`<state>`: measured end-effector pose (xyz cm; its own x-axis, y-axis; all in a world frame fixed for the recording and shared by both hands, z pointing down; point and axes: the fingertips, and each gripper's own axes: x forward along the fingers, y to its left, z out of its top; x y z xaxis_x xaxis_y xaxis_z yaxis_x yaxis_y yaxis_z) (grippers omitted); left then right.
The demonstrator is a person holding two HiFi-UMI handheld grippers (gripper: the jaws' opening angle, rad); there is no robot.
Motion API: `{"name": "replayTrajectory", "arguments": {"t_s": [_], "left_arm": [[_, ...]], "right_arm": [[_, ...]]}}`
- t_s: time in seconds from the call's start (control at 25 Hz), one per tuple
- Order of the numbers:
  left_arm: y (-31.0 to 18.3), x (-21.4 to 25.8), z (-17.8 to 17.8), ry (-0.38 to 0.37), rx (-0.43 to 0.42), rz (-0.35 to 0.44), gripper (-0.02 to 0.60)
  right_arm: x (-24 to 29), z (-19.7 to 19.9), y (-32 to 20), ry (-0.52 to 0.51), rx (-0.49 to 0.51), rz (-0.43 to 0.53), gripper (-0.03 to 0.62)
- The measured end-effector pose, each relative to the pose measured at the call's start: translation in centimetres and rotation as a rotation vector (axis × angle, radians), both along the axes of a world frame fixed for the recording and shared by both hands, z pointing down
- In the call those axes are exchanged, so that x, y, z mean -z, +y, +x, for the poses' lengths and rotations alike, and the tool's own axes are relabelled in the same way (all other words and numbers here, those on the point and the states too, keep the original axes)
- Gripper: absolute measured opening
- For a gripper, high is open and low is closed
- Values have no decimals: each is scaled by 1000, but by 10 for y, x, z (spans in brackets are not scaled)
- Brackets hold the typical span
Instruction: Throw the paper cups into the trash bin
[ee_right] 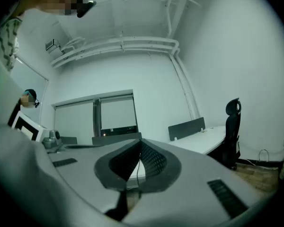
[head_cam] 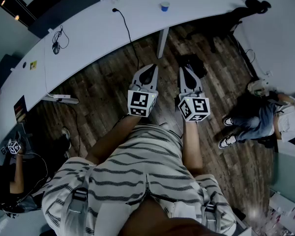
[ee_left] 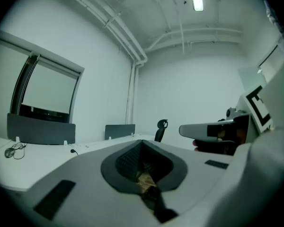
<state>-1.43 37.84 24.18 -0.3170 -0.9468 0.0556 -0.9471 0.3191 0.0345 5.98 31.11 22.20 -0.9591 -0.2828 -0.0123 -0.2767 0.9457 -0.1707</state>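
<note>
A small blue paper cup (head_cam: 164, 6) stands on the long white table (head_cam: 88, 38), far ahead of both grippers. I see no trash bin in any view. My left gripper (head_cam: 148, 71) and right gripper (head_cam: 187, 73) are held side by side, level, above the wooden floor and short of the table. Both have their jaws together with nothing between them. In the left gripper view the left gripper (ee_left: 142, 144) is shut and the right gripper's side (ee_left: 213, 129) shows at the right. The right gripper (ee_right: 140, 144) is likewise shut in its own view.
A table leg (head_cam: 162, 41) and a black cable (head_cam: 130, 33) are straight ahead. A dark bag (head_cam: 192, 63) lies under the table. One person (head_cam: 258, 117) sits on the floor at the right, another (head_cam: 12, 171) at the lower left. A black office chair (ee_right: 232, 126) stands near the table.
</note>
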Motion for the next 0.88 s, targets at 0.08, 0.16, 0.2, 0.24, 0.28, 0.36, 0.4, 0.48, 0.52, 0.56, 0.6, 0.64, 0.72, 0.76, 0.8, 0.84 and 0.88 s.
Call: {"name": "replayTrajectory", "arguments": {"t_s": [0.08, 0.16, 0.2, 0.24, 0.28, 0.36, 0.4, 0.48, 0.52, 0.56, 0.6, 0.64, 0.72, 0.76, 0.8, 0.84, 0.88], "left_arm": [[-5, 1, 3, -3, 2, 4, 23], [-11, 1, 6, -3, 3, 2, 23], [-13, 1, 7, -3, 4, 1, 23], [-16, 0, 8, -3, 5, 1, 23], [-18, -1, 9, -3, 8, 0, 23], [-20, -2, 12, -4, 13, -2, 23], [-22, -2, 13, -6, 16, -3, 23], [-25, -1, 17, -11, 21, -5, 23], [-27, -1, 19, -13, 24, -7, 23], [-29, -1, 21, -13, 28, -8, 23], [-31, -1, 23, -12, 32, -8, 23], [-33, -1, 26, -10, 37, -10, 23], [-37, -3, 33, -8, 43, -14, 23], [-39, -6, 37, -8, 45, -19, 23], [-40, -9, 41, -6, 45, -27, 23], [-39, -14, 45, -4, 45, -38, 23], [-39, -19, 49, -2, 44, -50, 23]], "right_arm": [[0, 3, -5, -4, 5, -3, 9], [0, 5, -9, -8, 8, -2, 9], [0, 5, -12, -9, 7, 0, 9], [0, 6, -14, -9, 8, 1, 9], [-1, 7, -16, -8, 8, 3, 9], [-2, 10, -19, -6, 11, 5, 9], [-3, 11, -21, -6, 12, 6, 9], [-3, 16, -25, -9, 13, 6, 9], [-2, 18, -28, -13, 14, 5, 9], [-2, 21, -30, -18, 17, 3, 9], [-1, 23, -32, -22, 23, 1, 9], [-1, 26, -34, -24, 31, -2, 9], [-2, 32, -37, -25, 46, -7, 9], [-4, 35, -38, -25, 53, -10, 8], [-6, 37, -39, -25, 59, -15, 8], [-9, 40, -39, -24, 66, -20, 9], [-12, 42, -38, -21, 72, -24, 9]]}}
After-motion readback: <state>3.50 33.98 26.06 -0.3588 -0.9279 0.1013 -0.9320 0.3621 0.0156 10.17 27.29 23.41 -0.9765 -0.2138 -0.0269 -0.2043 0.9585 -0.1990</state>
